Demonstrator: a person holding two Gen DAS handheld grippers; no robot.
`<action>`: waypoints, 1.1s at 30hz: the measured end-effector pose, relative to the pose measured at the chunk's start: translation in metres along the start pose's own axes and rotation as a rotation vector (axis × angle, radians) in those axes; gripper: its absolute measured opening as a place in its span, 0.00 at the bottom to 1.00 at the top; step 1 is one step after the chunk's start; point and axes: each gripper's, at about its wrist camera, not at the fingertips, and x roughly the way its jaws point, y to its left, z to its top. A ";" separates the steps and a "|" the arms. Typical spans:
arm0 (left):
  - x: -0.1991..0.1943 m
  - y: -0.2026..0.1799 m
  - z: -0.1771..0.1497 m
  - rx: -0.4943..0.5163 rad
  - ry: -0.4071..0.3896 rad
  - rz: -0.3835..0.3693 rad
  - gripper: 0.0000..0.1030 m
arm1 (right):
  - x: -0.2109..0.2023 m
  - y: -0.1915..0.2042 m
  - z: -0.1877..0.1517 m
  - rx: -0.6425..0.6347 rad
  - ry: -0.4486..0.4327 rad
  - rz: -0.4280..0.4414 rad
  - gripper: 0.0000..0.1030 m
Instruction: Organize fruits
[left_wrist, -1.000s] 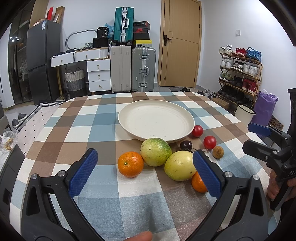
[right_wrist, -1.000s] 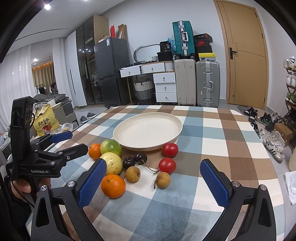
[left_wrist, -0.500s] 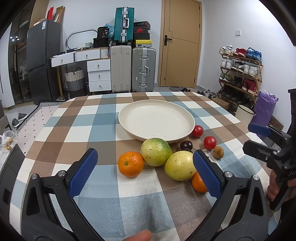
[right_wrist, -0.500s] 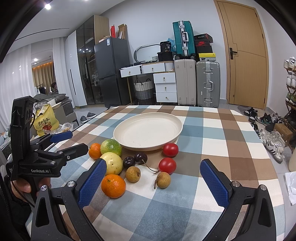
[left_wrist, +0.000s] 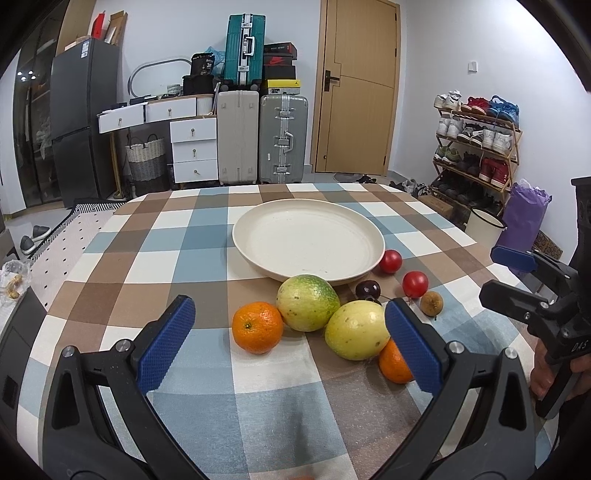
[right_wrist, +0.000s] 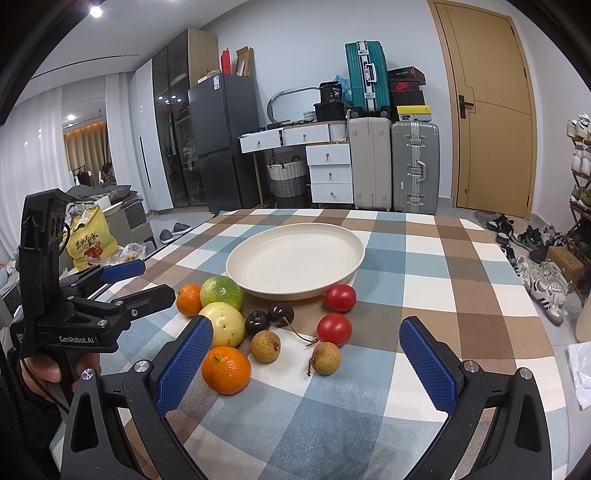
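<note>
Both hand-held tongs hover low over the table (right_wrist: 461, 258) edge, level and pointed at the empty plate (left_wrist: 306, 240), left gripper (left_wrist: 290, 339) and right gripper (right_wrist: 306, 363) each spread wide and holding nothing, the fruits (right_wrist: 266, 321) clustered before the plate, one orange (left_wrist: 393, 363) half hidden behind a left pad.

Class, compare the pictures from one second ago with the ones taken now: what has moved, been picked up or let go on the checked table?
Nothing has visibly changed. The left gripper and right gripper hover open and hold nothing, just as before. The plate is bare as before, and the fruits, such as the near orange and the two tomatoes, lie where they were on the tablecloth.
</note>
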 end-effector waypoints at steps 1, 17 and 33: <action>0.000 0.000 0.000 -0.002 0.000 0.001 1.00 | 0.000 0.000 0.000 0.000 0.000 0.001 1.00; -0.001 0.000 0.000 -0.006 0.001 -0.004 1.00 | 0.010 -0.002 0.000 0.010 0.051 -0.053 1.00; 0.010 0.017 0.001 -0.054 0.080 -0.022 1.00 | 0.038 -0.025 -0.001 0.112 0.260 -0.051 0.99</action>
